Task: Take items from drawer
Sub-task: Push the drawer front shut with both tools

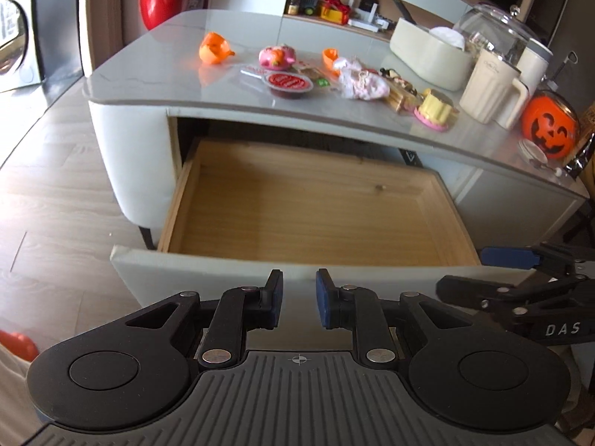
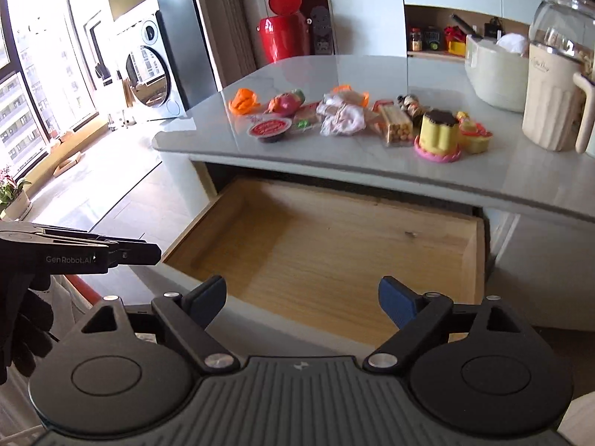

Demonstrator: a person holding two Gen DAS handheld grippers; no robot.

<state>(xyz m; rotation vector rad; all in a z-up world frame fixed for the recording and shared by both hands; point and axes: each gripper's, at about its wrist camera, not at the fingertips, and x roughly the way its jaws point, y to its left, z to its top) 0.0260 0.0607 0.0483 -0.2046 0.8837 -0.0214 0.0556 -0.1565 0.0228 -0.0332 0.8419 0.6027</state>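
- Standing at far left of the right wrist view: a washing machine (image 2: 150, 74) beside a bright window; past it, a red bin (image 2: 284, 33) against the wall.
- Hovering just in front of the pulled-out drawer (image 1: 308, 212): left gripper (image 1: 299, 299), pads a narrow gap apart, nothing between them, gripping nothing.
- Showing only a bare wooden floor inside that drawer; no item visible within in either view.
- Resting on the grey worktop (image 1: 148, 70) above the drawer, from left to right: an orange toy (image 1: 214, 48), a pink round toy (image 1: 277, 55), a red-lidded sauce cup (image 1: 288, 83), a smaller orange piece (image 1: 330, 56), a crumpled pink cloth (image 1: 359, 78), a clear pack of biscuit sticks (image 2: 394, 124), a yellow pudding toy (image 1: 437, 109) on a pink base.
- Lying close together in a loose row, some touching; exact overlaps hard to tell through the blur.
- Standing further right on the same worktop: a cream oval container (image 1: 427, 52), a glass jar (image 1: 494, 28) with a knobbed lid, a cream jug (image 1: 491, 87) with a handle, an orange pumpkin bucket (image 1: 550, 124) at the right end.
- Held over the drawer's front edge at the right: right gripper (image 2: 301, 301), blue pads spread wide apart, nothing between them, empty.
- Gripping the handle of the left gripper at the left edge of the right wrist view: a black-gloved hand (image 2: 22, 319).
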